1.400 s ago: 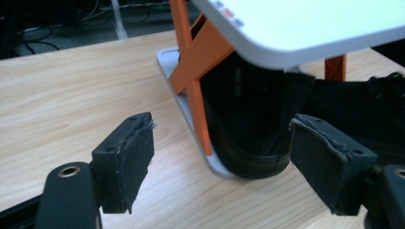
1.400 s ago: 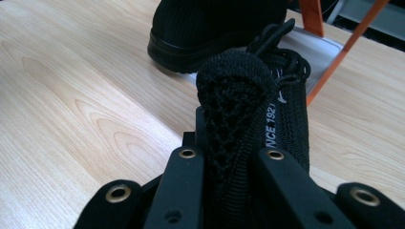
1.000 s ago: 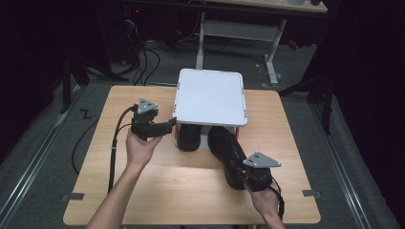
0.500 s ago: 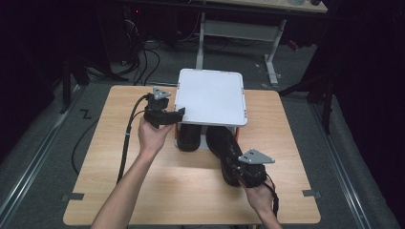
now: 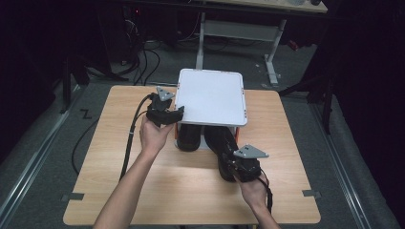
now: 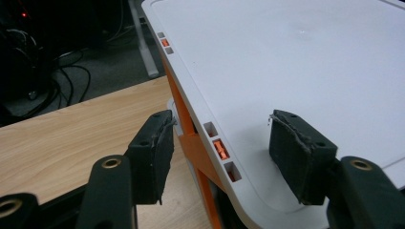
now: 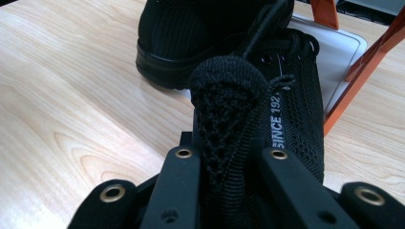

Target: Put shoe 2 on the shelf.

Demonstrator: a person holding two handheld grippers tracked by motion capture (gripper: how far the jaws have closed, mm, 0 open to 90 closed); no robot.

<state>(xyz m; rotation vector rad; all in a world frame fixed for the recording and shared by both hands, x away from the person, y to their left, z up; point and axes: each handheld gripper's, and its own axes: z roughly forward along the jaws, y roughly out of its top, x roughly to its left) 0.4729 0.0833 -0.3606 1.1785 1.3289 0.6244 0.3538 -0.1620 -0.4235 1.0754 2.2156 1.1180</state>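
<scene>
As I look down from the high view, my left gripper (image 5: pixel 165 110) sits at the near left corner of the white shelf top (image 5: pixel 212 98), which stands on orange legs at the far middle of the desk (image 5: pixel 110 157). Two black shoes lie under that shelf: the left shoe (image 5: pixel 189 136) is tucked mostly beneath it, and the right shoe (image 5: pixel 222 145) sticks out toward me with its heel at my right gripper (image 5: pixel 242 167).

In the left gripper view, my fingers (image 6: pixel 153 157) stand wide apart and hold nothing. One finger is outside the shelf's rim, next to an orange leg (image 6: pixel 193 150), and the other hovers over the white top (image 6: pixel 296 62).

In the right gripper view, my fingers (image 7: pixel 179 191) are pressed narrow on the knitted heel collar of the right shoe (image 7: pixel 286 109), which bunches up between them. That shoe points away along the desk (image 7: pixel 62 95), its toe reaching the white lower tray (image 7: pixel 336 52) between the orange legs, and the left shoe (image 7: pixel 191 33) lies just beside it.
</scene>
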